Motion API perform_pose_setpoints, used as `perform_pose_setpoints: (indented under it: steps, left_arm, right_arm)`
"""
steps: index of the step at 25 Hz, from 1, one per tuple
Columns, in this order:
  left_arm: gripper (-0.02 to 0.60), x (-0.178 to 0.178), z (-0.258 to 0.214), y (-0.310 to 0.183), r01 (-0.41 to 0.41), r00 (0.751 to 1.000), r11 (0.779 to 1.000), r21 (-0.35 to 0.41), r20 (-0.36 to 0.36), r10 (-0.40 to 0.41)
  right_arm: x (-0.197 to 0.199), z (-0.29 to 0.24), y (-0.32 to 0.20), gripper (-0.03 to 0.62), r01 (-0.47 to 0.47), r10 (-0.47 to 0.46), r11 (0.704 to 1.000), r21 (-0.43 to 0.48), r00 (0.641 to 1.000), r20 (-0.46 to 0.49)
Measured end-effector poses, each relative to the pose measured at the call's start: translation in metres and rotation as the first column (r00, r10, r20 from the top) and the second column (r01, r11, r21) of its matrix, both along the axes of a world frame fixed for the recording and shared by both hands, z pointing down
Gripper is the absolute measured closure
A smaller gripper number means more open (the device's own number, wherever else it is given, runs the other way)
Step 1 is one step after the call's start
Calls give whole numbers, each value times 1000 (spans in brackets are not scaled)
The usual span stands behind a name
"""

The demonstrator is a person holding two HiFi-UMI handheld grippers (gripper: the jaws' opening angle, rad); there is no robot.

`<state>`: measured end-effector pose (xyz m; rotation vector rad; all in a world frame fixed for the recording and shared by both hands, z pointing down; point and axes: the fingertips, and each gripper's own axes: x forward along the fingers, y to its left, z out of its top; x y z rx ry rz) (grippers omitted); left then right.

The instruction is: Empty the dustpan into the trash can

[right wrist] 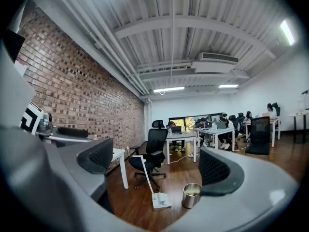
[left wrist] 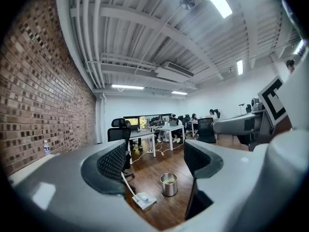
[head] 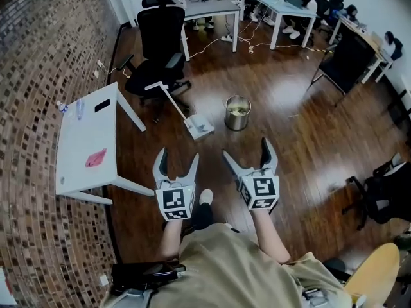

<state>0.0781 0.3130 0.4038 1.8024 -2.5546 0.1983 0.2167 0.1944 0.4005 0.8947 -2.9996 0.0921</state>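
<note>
Head view first: I've got both grippers held out level over the dark wooden floor. The left gripper has its jaws apart with nothing between them. The right gripper has its jaws spread wider, and they're empty too. Ahead of them the white dustpan stands on the floor, well apart from both grippers, its long handle slanting up toward the black office chair. Just beside the pan, to its right, sits the round metal trash can, upright, with something pale inside. Off to the left is a white tabletop with a pink item and a small bottle on it, along the brick wall.

Left gripper view now: I'm looking straight along the left gripper, jaws apart, only open floor between them. The dustpan shows low in the gap, and the trash can is just to its right, the two near each other but not touching. The right gripper's body pokes in at the right edge.

Right gripper view: the right gripper has its jaws wide, gripping nothing. Between them I see the dustpan on the floor, handle rising toward the office chair, and the trash can just beside it, partly behind the right-hand jaw.
</note>
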Motion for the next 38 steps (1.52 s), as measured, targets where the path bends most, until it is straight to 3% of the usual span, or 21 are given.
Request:
perform_pose_setpoints:
  steps: [5, 9, 16, 24, 29, 34, 38]
  left_arm:
    - [229, -57, -2, -50, -25, 999, 999, 29, -19, 26]
    - [229, -99, 0, -94, -68, 996, 997, 39, -63, 70]
    - [229, -168, -8, -143, -73, 997, 997, 38, -21, 74]
    - [229, -199, 14, -197, -98, 995, 995, -13, -27, 97]
    - [229, -206, 16, -241, -102, 995, 994, -28, 3, 102]
    - [225, -226, 8, -306, -64, 998, 998, -5, 25, 64]
    - [225, -242, -2, -354, -25, 999, 1000, 16, 40, 24]
  right_arm:
    - [-55, -10, -36, 33, 3, -3, 1000, 4, 1000, 24]
    - [-91, -13, -78, 33, -47, 47, 999, 2, 999, 10]
    - [-144, -18, -131, 33, -85, 87, 996, -40, 996, 35]
    - [-169, -8, -167, 40, -63, 66, 997, -43, 995, 81]
    - [-178, -12, -218, 54, -49, 57, 997, -59, 987, 152]
    - [-207, -26, -289, 66, 23, -18, 1000, -20, 980, 197]
    - [-238, -28, -339, 68, 98, -100, 995, 20, 981, 167]
